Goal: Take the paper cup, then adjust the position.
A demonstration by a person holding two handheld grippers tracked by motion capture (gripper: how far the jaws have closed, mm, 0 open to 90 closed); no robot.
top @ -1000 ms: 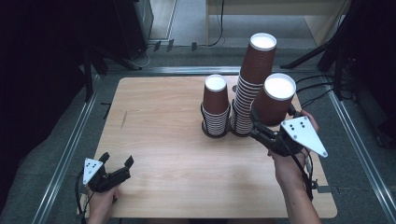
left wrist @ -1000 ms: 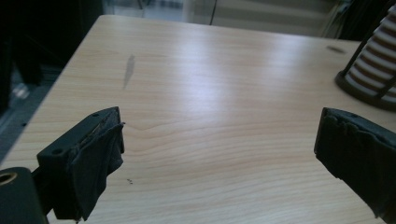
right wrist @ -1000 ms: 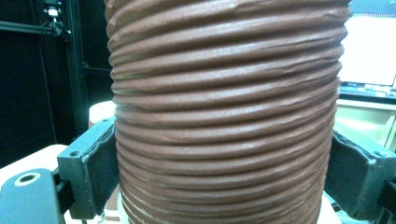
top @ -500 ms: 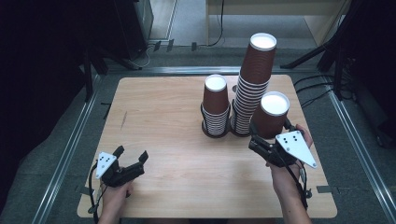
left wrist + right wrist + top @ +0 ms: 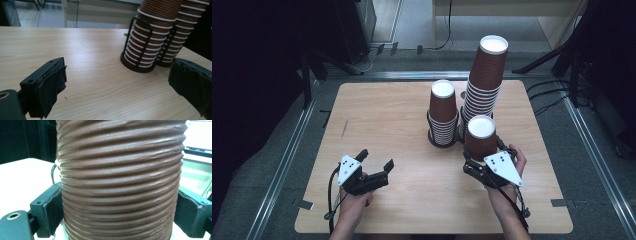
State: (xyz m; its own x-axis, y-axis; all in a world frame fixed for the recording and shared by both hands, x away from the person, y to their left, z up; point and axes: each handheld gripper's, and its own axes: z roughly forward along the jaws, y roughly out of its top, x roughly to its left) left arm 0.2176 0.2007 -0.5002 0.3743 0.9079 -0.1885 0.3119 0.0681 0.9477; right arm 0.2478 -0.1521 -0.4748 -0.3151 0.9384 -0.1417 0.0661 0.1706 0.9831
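Toward the near-left corner of the tabletop (image 5: 362,115), the left gripper (image 5: 376,161) sits low over the wood with its fingers (image 5: 47,85) spread wide apart and nothing between them. A hand (image 5: 354,202) grips it from the near edge, and its cable loops down beside the wrist. In the left gripper view the padded fingers frame bare tabletop, with the two racked stacks standing beyond them.

Around the middle of the tabletop, slightly toward the far edge, the short stack of brown ribbed cups (image 5: 443,112) stands upside down in a black wire holder (image 5: 140,42), white base uppermost. Just beside it on the right, touching or nearly so, the tall stack of cups (image 5: 486,80) rises well above it, also inverted and leaning slightly toward the far-right corner.

Nearer the near edge, just in front of the tall stack, a single brown cup (image 5: 481,137) is held upside down by the right gripper (image 5: 483,161). Its fingers (image 5: 53,207) are clamped on the cup's ribbed wall from both sides, as the right gripper view shows. The right hand (image 5: 507,182) holds this gripper, a grey three-cornered plate on top. Whether the cup's rim touches the tabletop cannot be told.
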